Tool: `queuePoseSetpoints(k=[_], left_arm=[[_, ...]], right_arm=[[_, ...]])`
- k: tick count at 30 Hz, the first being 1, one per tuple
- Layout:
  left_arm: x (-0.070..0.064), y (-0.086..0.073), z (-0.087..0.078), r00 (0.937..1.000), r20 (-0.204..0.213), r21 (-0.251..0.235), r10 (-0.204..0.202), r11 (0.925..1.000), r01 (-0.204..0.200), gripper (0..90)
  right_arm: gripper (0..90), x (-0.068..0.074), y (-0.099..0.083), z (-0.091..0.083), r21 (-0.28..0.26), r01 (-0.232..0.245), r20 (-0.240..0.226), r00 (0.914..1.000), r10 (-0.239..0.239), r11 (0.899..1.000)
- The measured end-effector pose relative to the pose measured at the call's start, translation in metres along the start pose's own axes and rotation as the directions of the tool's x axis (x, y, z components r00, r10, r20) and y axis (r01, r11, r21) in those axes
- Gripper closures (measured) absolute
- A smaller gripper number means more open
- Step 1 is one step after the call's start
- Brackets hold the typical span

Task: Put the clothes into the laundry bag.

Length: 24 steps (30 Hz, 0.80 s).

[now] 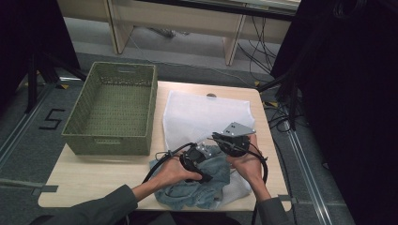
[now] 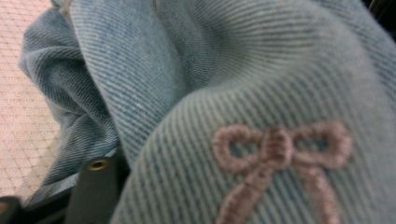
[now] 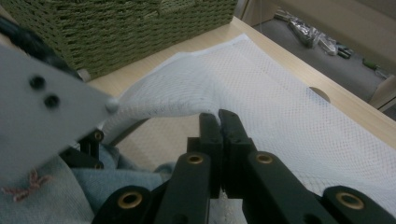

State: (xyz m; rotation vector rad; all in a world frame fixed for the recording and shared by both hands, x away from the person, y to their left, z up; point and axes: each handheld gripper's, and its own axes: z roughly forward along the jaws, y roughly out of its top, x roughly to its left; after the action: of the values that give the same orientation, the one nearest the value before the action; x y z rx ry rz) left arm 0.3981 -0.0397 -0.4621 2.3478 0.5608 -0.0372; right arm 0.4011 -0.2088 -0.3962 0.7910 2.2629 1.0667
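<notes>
My right gripper (image 3: 218, 116) pinched the mesh bag's (image 3: 261, 93) edge, lifting it. My left gripper (image 1: 199, 161) was buried in the jeans (image 2: 196, 93) at the table's (image 1: 94, 173) near edge; its grip I couldn't tell.

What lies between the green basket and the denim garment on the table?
In the high view, bare tabletop separates the basket from the denim garment; nothing else lies there. The mesh bag sits right of that stretch.

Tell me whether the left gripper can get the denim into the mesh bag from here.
Probably yes. The right gripper looks shut on the mesh bag edge, lifting it into an opening, and the left gripper, carrying the denim, sits right beside that opening with nothing between.
</notes>
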Motion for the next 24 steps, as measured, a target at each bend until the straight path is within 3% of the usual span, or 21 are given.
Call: queuePoseSetpoints(k=[1, 3, 4, 5, 6, 7, 8, 9, 13, 16, 17, 18, 19, 20, 21, 22, 24], left_arm=[[-0.004, 0.002, -0.011, 0.9999, -0.001, -0.02, -0.013, 0.9997, 0.013, 29.2], [-0.006, 0.004, -0.025, 0.9999, -0.016, -0.064, 0.002, 0.9979, -0.003, 22.1], [-0.006, 0.004, -0.025, 0.9999, -0.016, -0.064, 0.002, 0.9979, -0.003, 22.1], [-0.007, 0.007, -0.042, 0.9997, -0.023, -0.103, 0.004, 0.9946, -0.006, 21.8], [-0.007, 0.007, -0.042, 0.9997, -0.023, -0.103, 0.004, 0.9946, -0.006, 21.0], [-0.008, 0.01, -0.06, 0.9996, -0.027, -0.136, -0.005, 0.9907, 0.001, 20.6], [-0.008, 0.01, -0.06, 0.9996, -0.027, -0.136, -0.005, 0.9907, 0.001, 19.6], [-0.009, 0.01, -0.077, 0.9999, -0.012, -0.161, -0.01, 0.9869, 0.008, 18.7], [-0.009, 0.001, -0.101, 0.9997, -0.023, -0.163, 0.01, 0.9866, -0.014, 21.7], [-0.008, -0.006, -0.1, 0.9995, -0.011, -0.141, 0.029, 0.9896, -0.03, 33.9], [-0.008, -0.009, -0.095, 0.9994, 0.008, -0.121, 0.034, 0.9921, -0.033, 33.9], [-0.008, -0.012, -0.089, 0.9985, 0.022, -0.103, 0.05, 0.9935, -0.048, 42.0], [-0.012, -0.014, -0.075, 0.9979, 0.01, -0.081, 0.064, 0.9948, -0.063, 57.4], [-0.012, -0.014, -0.075, 0.9979, 0.01, -0.081, 0.064, 0.9948, -0.063, 64.9], [-0.013, -0.013, -0.068, 0.9948, -0.014, -0.057, 0.101, 0.9932, -0.102, 64.9], [-0.014, -0.011, -0.061, 0.9942, -0.027, -0.054, 0.104, 0.993, -0.105, 71.6], [-0.014, -0.007, -0.039, 0.9946, -0.056, -0.073, 0.087, 0.9931, -0.091, 73.9]], right_arm=[[89.9, -0.001, -0.001, 0.0, -0.013, 0.004, 0.021, 0.9998, -0.003, 1.0], [89.9, -0.002, -0.002, -0.001, 0.002, -0.012, 0.01, 0.9999, 0.012, 1.0], [89.9, -0.002, -0.002, -0.001, 0.002, -0.012, 0.01, 0.9999, 0.012, 1.0], [89.9, -0.004, -0.004, -0.001, -0.001, -0.006, 0.012, 0.9999, 0.006, 1.0], [89.9, -0.004, -0.004, -0.001, -0.001, -0.006, 0.012, 0.9999, 0.006, 1.0], [89.9, -0.004, -0.004, -0.003, 0.009, -0.025, -0.001, 0.9997, 0.025, 1.0], [89.9, -0.004, -0.004, -0.003, 0.009, -0.025, -0.001, 0.9997, 0.025, 1.0], [89.9, -0.005, -0.005, -0.003, -0.002, -0.024, 0.008, 0.9997, 0.024, 1.0], [89.9, -0.005, -0.004, -0.004, 0.003, -0.028, -0.002, 0.9996, 0.028, 1.0], [89.8, -0.004, -0.004, -0.003, 0.006, -0.029, -0.002, 0.9996, 0.029, 1.0], [89.8, -0.004, -0.004, -0.003, 0.006, -0.029, -0.002, 0.9996, 0.029, 1.0], [89.9, -0.004, -0.004, -0.003, 0.008, -0.031, -0.001, 0.9995, 0.031, 0.999], [89.9, -0.003, -0.004, -0.003, 0.003, -0.032, 0.002, 0.9995, 0.032, 0.999], [89.9, -0.003, -0.004, -0.003, 0.003, -0.032, 0.002, 0.9995, 0.032, 0.999], [89.9, -0.003, -0.003, -0.003, 0.005, -0.027, -0.004, 0.9996, 0.027, 1.0], [89.9, -0.003, -0.003, -0.002, -0.012, 0.005, 0.009, 1.0, -0.005, 1.0], [89.9, -0.001, -0.002, -0.003, -0.017, 0.016, 0.003, 0.9999, -0.016, 1.0]])
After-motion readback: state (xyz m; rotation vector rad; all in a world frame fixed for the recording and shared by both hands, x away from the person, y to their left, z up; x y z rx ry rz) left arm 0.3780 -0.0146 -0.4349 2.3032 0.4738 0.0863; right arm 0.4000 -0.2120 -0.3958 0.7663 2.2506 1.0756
